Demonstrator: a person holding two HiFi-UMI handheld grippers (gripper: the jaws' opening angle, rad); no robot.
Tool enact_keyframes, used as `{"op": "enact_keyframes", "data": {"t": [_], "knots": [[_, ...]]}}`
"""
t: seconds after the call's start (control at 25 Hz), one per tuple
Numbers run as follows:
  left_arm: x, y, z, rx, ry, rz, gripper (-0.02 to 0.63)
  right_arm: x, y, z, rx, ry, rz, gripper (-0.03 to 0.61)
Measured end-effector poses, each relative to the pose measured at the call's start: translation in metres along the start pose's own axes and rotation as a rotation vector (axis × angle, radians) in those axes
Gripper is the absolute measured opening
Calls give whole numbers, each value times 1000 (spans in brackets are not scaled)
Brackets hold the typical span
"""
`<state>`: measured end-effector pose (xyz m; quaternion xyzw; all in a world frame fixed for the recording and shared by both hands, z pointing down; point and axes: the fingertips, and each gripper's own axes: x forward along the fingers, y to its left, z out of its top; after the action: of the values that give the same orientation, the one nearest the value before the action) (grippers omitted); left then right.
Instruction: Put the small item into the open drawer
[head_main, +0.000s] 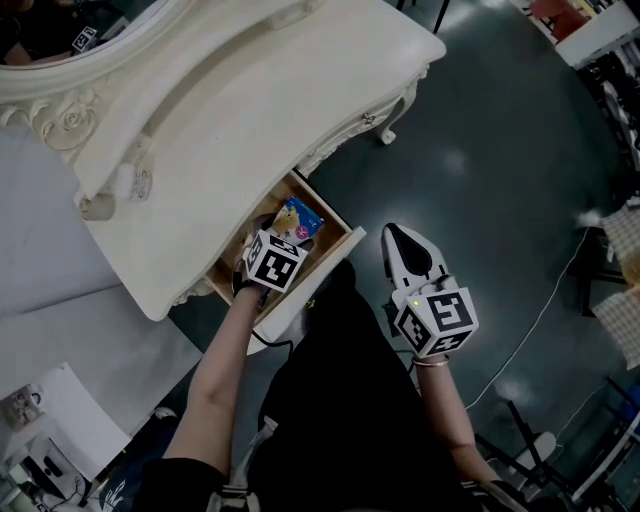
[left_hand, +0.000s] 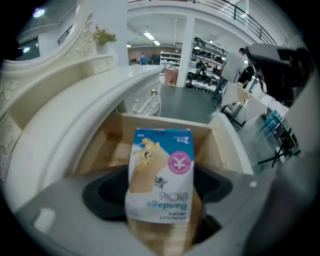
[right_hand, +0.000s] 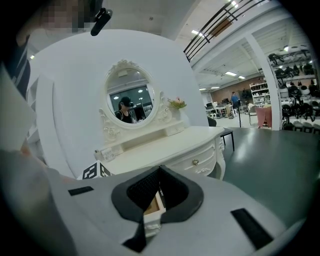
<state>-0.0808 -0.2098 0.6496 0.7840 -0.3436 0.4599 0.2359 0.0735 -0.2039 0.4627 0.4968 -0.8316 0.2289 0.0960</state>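
The small item is a blue and white snack packet (head_main: 298, 220) (left_hand: 160, 170). My left gripper (head_main: 283, 240) (left_hand: 161, 194) is shut on its lower end and holds it upright over the open drawer (head_main: 335, 250) (left_hand: 165, 123), which has a bare wooden inside. The drawer juts out from the front of the white dressing table (head_main: 250, 120). My right gripper (head_main: 393, 235) (right_hand: 160, 172) is shut with nothing in it. It hangs over the dark floor just right of the drawer's front panel, and a corner of the drawer (right_hand: 152, 210) shows below its jaws.
An oval mirror (right_hand: 129, 102) stands at the back of the dressing table (right_hand: 165, 145). White panels (head_main: 60, 300) lie to the left. A thin cable (head_main: 540, 320) runs over the dark floor at the right. The person's dark clothing fills the lower middle of the head view.
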Motion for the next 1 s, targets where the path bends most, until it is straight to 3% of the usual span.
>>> {"op": "enact_keyframes", "data": {"t": [1.0], "knots": [[43,6,-24,91,162,4,405,7,-11,-8,17,34,-19,5]]}}
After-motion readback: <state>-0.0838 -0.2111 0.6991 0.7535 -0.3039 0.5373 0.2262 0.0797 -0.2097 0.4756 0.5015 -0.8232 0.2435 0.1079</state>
